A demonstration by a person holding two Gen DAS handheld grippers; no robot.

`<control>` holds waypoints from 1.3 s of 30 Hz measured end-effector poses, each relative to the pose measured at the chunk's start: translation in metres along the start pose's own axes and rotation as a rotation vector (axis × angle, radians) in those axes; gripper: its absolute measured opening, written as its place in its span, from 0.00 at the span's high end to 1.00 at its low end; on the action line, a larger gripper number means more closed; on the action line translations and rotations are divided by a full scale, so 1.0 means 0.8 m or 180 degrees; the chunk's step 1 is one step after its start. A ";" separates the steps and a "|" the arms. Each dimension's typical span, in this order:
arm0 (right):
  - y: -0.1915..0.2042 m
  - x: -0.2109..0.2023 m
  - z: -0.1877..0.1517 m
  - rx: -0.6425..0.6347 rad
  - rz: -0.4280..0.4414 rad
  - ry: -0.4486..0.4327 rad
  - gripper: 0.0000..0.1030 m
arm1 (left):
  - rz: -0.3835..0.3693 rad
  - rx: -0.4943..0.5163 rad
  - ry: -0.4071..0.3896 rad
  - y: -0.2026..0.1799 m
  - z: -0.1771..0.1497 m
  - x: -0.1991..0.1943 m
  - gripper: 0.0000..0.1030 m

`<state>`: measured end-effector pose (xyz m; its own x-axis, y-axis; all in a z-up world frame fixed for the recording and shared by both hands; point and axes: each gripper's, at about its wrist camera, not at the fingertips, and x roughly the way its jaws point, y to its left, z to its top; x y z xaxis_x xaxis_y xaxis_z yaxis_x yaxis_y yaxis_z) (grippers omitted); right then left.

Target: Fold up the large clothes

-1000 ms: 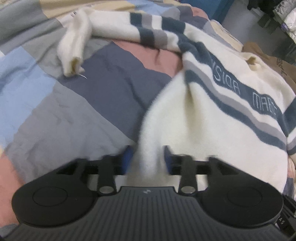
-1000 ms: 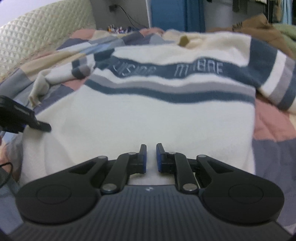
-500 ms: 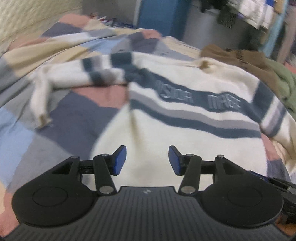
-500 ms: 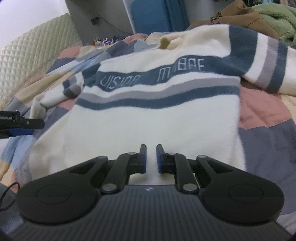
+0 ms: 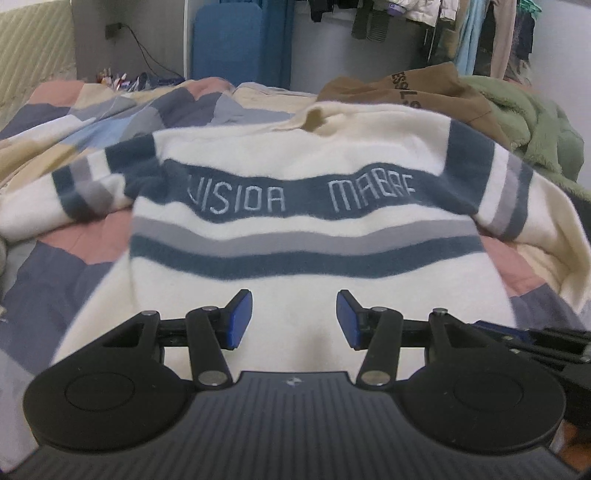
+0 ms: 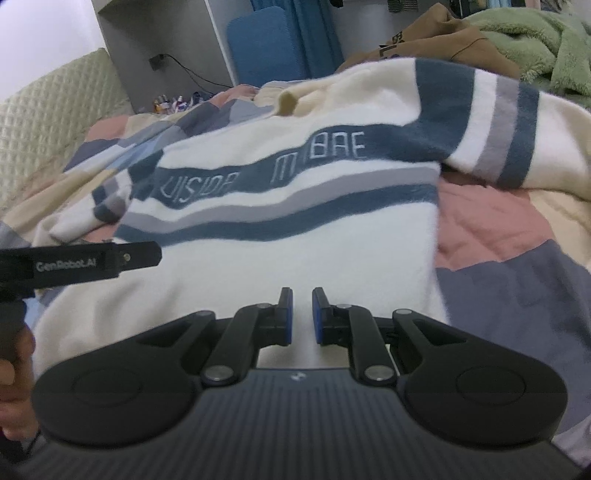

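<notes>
A cream sweater (image 5: 295, 221) with navy and grey stripes and pale lettering lies spread face up on a patchwork bedspread (image 5: 55, 295). Its sleeves trail off to both sides. My left gripper (image 5: 293, 317) hovers over the plain lower part, open, with nothing between its blue pads. In the right wrist view the same sweater (image 6: 295, 240) fills the middle. My right gripper (image 6: 302, 314) is above the hem, shut to a narrow slit with no cloth caught in it. The left gripper (image 6: 92, 262) pokes in from the left edge, held by a hand (image 6: 14, 369).
A brown garment (image 5: 424, 88) and a green fleece (image 5: 535, 122) are piled at the far right of the bed. Behind stand a blue panel (image 5: 229, 44) and hanging clothes (image 5: 443, 22). A quilted headboard (image 6: 44, 122) is at the left.
The left gripper swung from the sweater's left side round to face it straight on; the cloth bunched between its fingers a second ago now lies flat. The right gripper's view tilted slightly.
</notes>
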<state>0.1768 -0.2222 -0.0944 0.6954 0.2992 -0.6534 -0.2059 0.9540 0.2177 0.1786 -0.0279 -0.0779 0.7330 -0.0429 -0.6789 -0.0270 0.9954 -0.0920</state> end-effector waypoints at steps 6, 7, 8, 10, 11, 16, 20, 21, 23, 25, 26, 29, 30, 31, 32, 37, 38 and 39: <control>0.001 0.021 -0.003 -0.0144 -0.0164 0.0075 0.86 | -0.0076 -0.0107 0.0145 0.029 -0.022 0.043 0.45; 0.000 0.027 -0.005 -0.0159 -0.0196 0.0118 0.86 | -0.0106 -0.0168 0.0168 0.032 -0.029 0.047 0.45; -0.001 0.036 -0.007 -0.0142 -0.0230 0.0192 0.86 | -0.0148 -0.0238 0.0197 0.035 -0.035 0.049 0.45; -0.004 0.046 -0.011 -0.0088 -0.0250 0.0285 0.86 | -0.0192 -0.0293 0.0197 0.040 -0.039 0.049 0.45; -0.005 0.049 -0.011 -0.0092 -0.0259 0.0300 0.87 | -0.0206 -0.0283 0.0195 0.041 -0.038 0.049 0.45; -0.005 0.050 -0.009 -0.0030 -0.0284 0.0306 0.88 | -0.0509 -0.0581 0.0267 0.060 -0.036 0.043 0.45; -0.005 0.046 -0.001 0.0019 -0.0320 0.0306 0.87 | -0.0646 -0.0728 0.0287 0.073 -0.038 0.034 0.45; -0.004 0.044 0.001 0.0012 -0.0339 0.0301 0.83 | -0.0674 -0.0751 0.0281 0.075 -0.038 0.032 0.45; -0.005 0.038 0.004 0.0011 -0.0364 0.0269 0.64 | -0.0703 -0.0774 0.0262 0.079 -0.038 0.027 0.45; -0.007 0.029 0.010 0.0051 -0.0364 0.0187 0.34 | -0.0733 -0.0804 0.0241 0.082 -0.037 0.022 0.45; -0.010 0.025 0.014 0.0071 -0.0345 0.0152 0.30 | -0.0738 -0.0815 0.0234 0.084 -0.037 0.021 0.45; -0.023 0.009 0.033 0.0128 -0.0386 -0.0001 0.20 | -0.0735 -0.0853 0.0215 0.089 -0.037 0.018 0.45; -0.028 0.005 0.041 0.0148 -0.0410 -0.0038 0.20 | -0.0744 -0.0863 0.0217 0.089 -0.037 0.018 0.45; -0.036 0.001 0.049 0.0183 -0.0416 -0.0064 0.20 | -0.0759 -0.0880 0.0221 0.090 -0.037 0.018 0.45; -0.046 -0.004 0.059 0.0241 -0.0421 -0.0096 0.20 | -0.0774 -0.0892 0.0220 0.091 -0.037 0.018 0.45; -0.099 -0.023 0.100 0.0475 -0.0549 -0.0230 0.09 | -0.0782 -0.0923 0.0217 0.093 -0.036 0.019 0.45; -0.111 -0.025 0.106 0.0490 -0.0609 -0.0249 0.09 | -0.0788 -0.0934 0.0223 0.093 -0.036 0.019 0.45; -0.126 -0.025 0.113 0.0513 -0.0670 -0.0262 0.09 | -0.0791 -0.0939 0.0230 0.093 -0.036 0.020 0.45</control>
<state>0.2459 -0.3261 -0.0378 0.7663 0.0859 -0.6367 0.0568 0.9781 0.2003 0.1688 0.0434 -0.1162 0.6924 -0.2960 -0.6580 -0.0565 0.8869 -0.4584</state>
